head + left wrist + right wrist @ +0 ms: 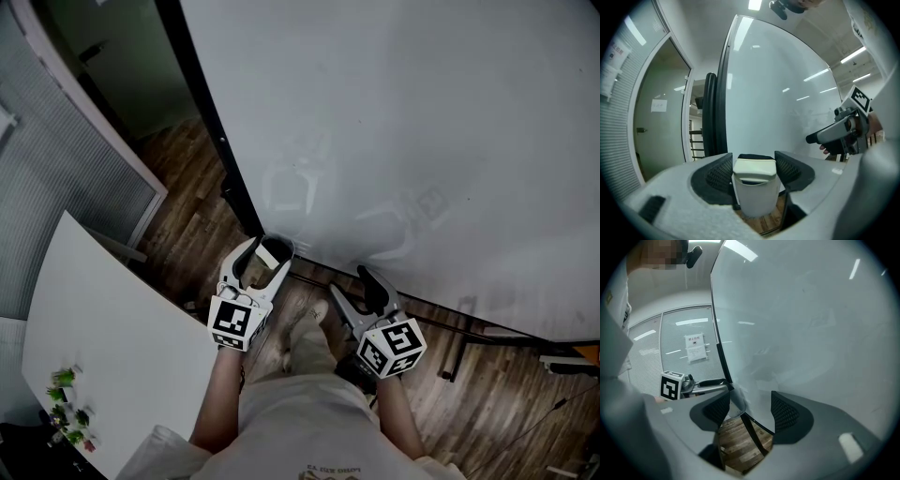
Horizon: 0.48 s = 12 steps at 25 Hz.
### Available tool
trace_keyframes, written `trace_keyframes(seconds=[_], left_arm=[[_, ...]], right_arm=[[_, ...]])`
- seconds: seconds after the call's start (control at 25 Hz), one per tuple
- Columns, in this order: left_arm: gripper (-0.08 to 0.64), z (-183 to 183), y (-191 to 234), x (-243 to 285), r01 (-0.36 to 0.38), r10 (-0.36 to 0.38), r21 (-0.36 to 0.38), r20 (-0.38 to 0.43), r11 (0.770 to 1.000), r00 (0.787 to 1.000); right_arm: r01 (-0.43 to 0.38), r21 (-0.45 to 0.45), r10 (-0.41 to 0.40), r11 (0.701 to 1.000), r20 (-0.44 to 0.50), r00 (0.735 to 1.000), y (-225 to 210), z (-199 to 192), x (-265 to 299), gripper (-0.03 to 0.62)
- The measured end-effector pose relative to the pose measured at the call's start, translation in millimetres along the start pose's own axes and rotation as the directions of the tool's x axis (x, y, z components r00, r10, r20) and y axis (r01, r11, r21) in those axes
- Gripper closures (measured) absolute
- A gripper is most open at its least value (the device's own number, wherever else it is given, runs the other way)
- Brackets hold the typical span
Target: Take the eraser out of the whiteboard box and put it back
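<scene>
Overhead plus gripper-level views, shared whiteboard (422,141)

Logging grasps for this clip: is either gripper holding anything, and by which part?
The left gripper clamps the eraser by its opposite sides; the right gripper is empty.

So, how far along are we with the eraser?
Done: nothing I can confirm. In hand: the left gripper has its fingers on the cream-topped white eraser, apparently seated in the pale grey box at the whiteboard's lower corner. The right gripper is open and empty. Remaining: lift it out, unless that already happened, then reseat and release.
</scene>
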<state>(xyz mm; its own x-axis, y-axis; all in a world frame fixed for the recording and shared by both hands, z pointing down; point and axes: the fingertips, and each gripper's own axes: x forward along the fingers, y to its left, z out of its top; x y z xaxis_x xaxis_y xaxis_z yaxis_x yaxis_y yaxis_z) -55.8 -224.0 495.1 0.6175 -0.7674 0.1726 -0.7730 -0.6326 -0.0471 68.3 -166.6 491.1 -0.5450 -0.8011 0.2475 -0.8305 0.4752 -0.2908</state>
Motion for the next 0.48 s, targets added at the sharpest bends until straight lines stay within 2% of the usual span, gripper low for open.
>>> trace_keyframes(seconds=[0.48], left_arm=[[0.29, 20, 3, -18, -0.038, 0.04, -0.041, 0.057, 0.998, 0.998]], right_arm=[[0.002, -0.034, -0.001, 0.999, 0.021, 1.0, 4, 12, -11, 0.316]])
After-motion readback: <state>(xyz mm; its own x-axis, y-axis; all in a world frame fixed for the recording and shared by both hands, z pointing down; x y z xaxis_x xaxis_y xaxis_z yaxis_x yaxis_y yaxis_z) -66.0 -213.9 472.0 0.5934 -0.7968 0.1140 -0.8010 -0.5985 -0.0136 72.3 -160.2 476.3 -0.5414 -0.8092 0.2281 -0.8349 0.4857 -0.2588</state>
